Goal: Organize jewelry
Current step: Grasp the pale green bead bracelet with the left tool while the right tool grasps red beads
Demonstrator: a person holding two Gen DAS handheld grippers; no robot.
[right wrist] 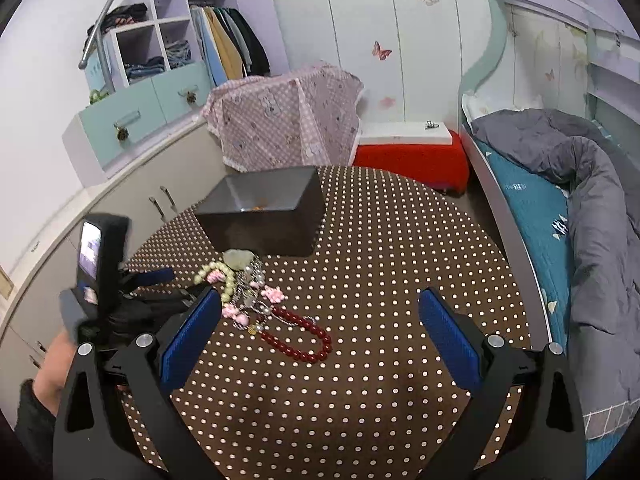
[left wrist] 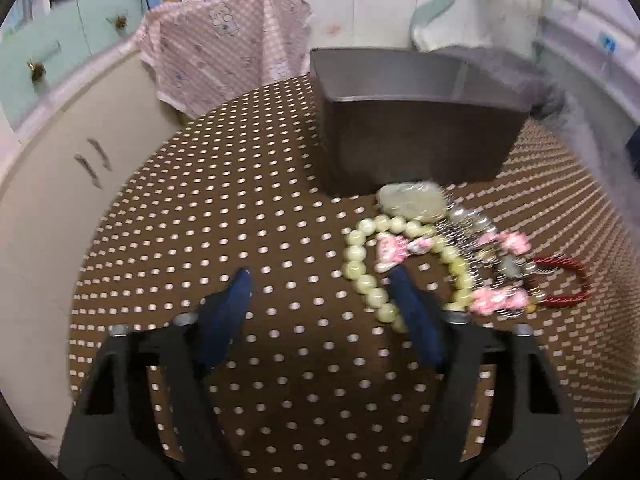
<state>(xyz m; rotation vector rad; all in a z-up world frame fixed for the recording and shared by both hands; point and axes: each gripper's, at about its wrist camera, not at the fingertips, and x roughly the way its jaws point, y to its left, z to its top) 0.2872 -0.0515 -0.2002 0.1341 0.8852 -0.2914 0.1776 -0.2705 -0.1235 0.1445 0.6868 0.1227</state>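
A heap of jewelry lies on the brown dotted table in front of a dark box (left wrist: 416, 120). It holds a pale green bead bracelet (left wrist: 360, 264), a jade stone (left wrist: 412, 200), pink charms (left wrist: 390, 250), silver chains (left wrist: 468, 232) and a red bead bracelet (left wrist: 564, 280). My left gripper (left wrist: 322, 276) is open, low over the table, its right finger (left wrist: 412, 308) over the green bracelet's loop. My right gripper (right wrist: 320, 300) is open and empty above the table, just right of the heap. The red bracelet (right wrist: 304, 340), green bracelet (right wrist: 222, 276) and box (right wrist: 264, 208) show there too.
A pink dotted cloth (right wrist: 288, 124) covers something behind the table. A white cabinet (right wrist: 132, 200) runs along the left. A red stool (right wrist: 412, 160) stands behind the table and a bed with a grey duvet (right wrist: 580, 208) lies to the right.
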